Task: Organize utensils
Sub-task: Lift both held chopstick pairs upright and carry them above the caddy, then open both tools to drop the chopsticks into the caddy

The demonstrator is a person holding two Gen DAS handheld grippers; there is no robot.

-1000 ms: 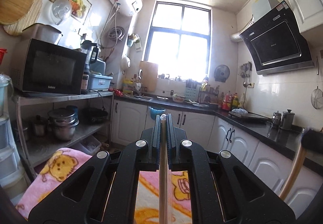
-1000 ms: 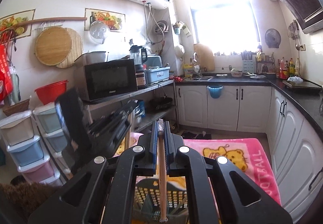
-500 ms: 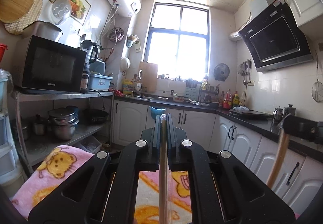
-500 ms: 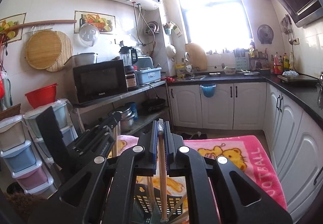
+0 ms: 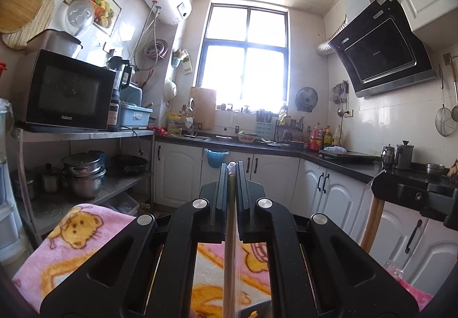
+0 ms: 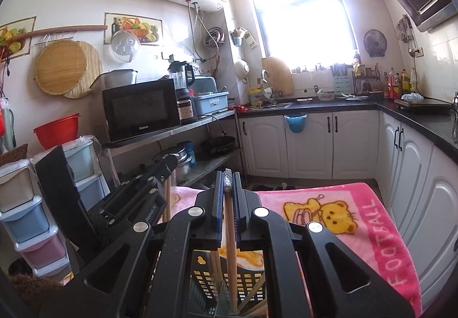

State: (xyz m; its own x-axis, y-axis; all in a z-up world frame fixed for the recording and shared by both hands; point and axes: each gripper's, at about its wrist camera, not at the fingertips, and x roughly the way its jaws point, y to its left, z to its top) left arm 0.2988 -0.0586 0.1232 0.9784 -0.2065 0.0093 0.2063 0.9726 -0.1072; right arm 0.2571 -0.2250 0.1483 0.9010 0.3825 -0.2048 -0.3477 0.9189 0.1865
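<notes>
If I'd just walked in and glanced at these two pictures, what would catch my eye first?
Probably the two black grippers up close, each clamped on a thin wooden stick: the left gripper and the right gripper, whose wooden stick hangs down into a black perforated plastic basket. Beneath lies a bright pink cartoon-bear blanket, and behind glares a sunlit kitchen window.

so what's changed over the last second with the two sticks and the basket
Both hand-held grippers sank: the right one's stick now reaches deeper into the black basket, and the left hand-held gripper dropped beside it. Nothing was released; both stay shut on their sticks, the left on its own.
</notes>
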